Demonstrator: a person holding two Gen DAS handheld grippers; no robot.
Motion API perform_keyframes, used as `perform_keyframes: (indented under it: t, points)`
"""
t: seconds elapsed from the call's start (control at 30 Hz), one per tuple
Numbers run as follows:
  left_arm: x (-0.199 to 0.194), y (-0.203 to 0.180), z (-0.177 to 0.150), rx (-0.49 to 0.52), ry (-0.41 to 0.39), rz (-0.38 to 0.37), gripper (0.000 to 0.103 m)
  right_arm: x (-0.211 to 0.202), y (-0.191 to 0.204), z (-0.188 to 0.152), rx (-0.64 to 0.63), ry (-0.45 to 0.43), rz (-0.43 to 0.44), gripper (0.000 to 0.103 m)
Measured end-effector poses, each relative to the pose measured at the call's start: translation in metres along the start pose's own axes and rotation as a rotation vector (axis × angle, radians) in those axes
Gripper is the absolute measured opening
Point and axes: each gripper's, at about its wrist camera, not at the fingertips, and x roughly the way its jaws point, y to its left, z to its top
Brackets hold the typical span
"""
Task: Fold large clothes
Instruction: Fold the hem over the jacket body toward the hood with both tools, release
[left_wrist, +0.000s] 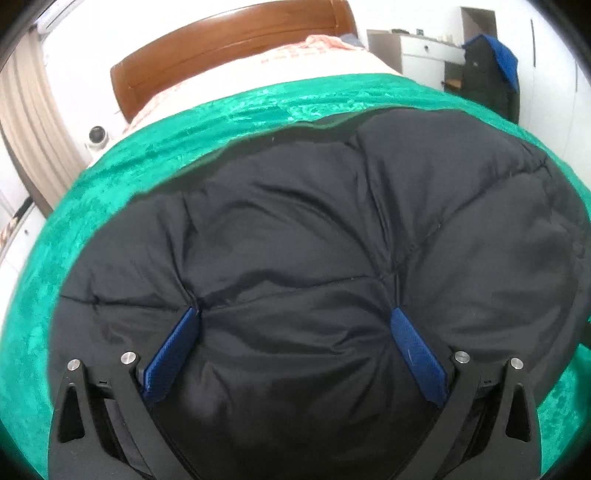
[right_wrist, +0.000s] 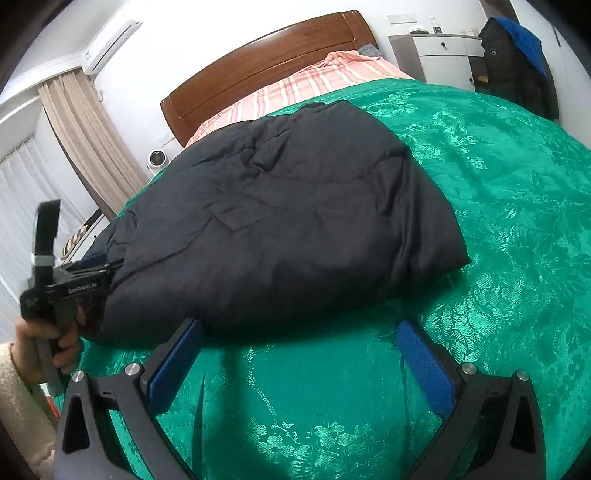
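Observation:
A black padded jacket lies folded in a thick bundle on the green bedspread. My left gripper is open, its blue fingers spread wide and pressed into the jacket, whose padding bulges between them. In the right wrist view the jacket fills the middle of the bed, and a hand holds the left gripper against its left end. My right gripper is open just in front of the jacket's near edge, over the bedspread. Its left finger touches that edge.
A brown wooden headboard and a pink striped sheet lie beyond the jacket. A white cabinet and a hanging dark coat stand at the far right. Curtains hang at the left. Bare bedspread stretches to the jacket's right.

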Motion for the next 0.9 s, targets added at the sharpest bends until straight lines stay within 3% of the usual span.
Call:
perform_keyframes:
  t: [0.23, 0.4, 0.6, 0.7, 0.8, 0.9]
  points:
    - [-0.018, -0.009, -0.004, 0.023, 0.0, 0.051, 0.102, 0.0, -0.001, -0.005, -0.02, 0.006, -0.013, 0.103]
    - [-0.025, -0.016, -0.024, 0.075, -0.035, 0.099, 0.102, 0.002, -0.001, -0.005, -0.022, 0.008, -0.013, 0.103]
    - [-0.024, -0.015, -0.021, 0.055, 0.016, 0.088, 0.102, 0.005, 0.0, -0.003, -0.025, 0.006, -0.016, 0.103]
    - [-0.042, -0.01, -0.011, 0.016, 0.058, 0.03, 0.102, 0.005, 0.0, -0.003, -0.024, 0.006, -0.016, 0.103]
    - [-0.057, 0.009, 0.018, -0.084, 0.039, -0.061, 0.102, 0.006, -0.001, -0.002, -0.028, 0.009, -0.02, 0.103]
    - [-0.049, 0.033, 0.06, -0.156, -0.004, -0.05, 0.102, 0.007, 0.0, -0.002, -0.036, 0.012, -0.023, 0.103]
